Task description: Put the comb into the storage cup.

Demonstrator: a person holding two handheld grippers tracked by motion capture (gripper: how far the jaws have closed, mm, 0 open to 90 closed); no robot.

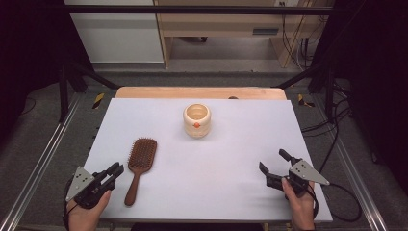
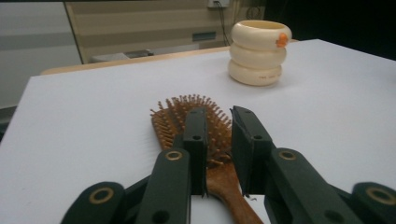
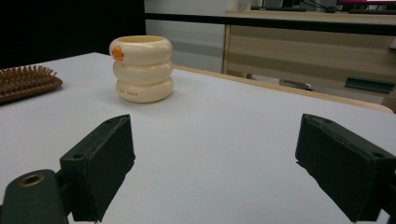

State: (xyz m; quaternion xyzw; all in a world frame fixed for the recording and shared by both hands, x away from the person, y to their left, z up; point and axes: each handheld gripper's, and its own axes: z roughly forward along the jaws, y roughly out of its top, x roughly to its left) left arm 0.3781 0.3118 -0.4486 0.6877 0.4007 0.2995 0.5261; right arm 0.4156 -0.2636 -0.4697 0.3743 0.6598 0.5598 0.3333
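High view: a white table top with two hand-held grippers at its near edge. At the near left corner a hand holds the left gripper (image 1: pixel 114 170), its black jaws drawn nearly together, a narrow gap left between them. Just to its right lies a wooden hairbrush (image 1: pixel 138 167), bristles up, handle toward the near edge and head toward the far edge. In the high view the jaw tips sit just beside the handle, apart from it. From the left gripper (image 2: pixel 219 123) view, the brush (image 2: pixel 196 135) runs through the gap between the jaws, its handle passing between the pads; whether the pads press on the wood I cannot tell.

Toward the middle of the table, nearer the far edge, stands a cream-coloured ringed cup (image 1: pixel 197 120), upright, with a small orange mark on its side. It is well apart from the brush and both grippers.

At the near right corner the other hand holds the right gripper (image 1: pixel 273 165), jaws spread wide. In the right gripper (image 3: pixel 215 163) view, bare table lies between the pads.
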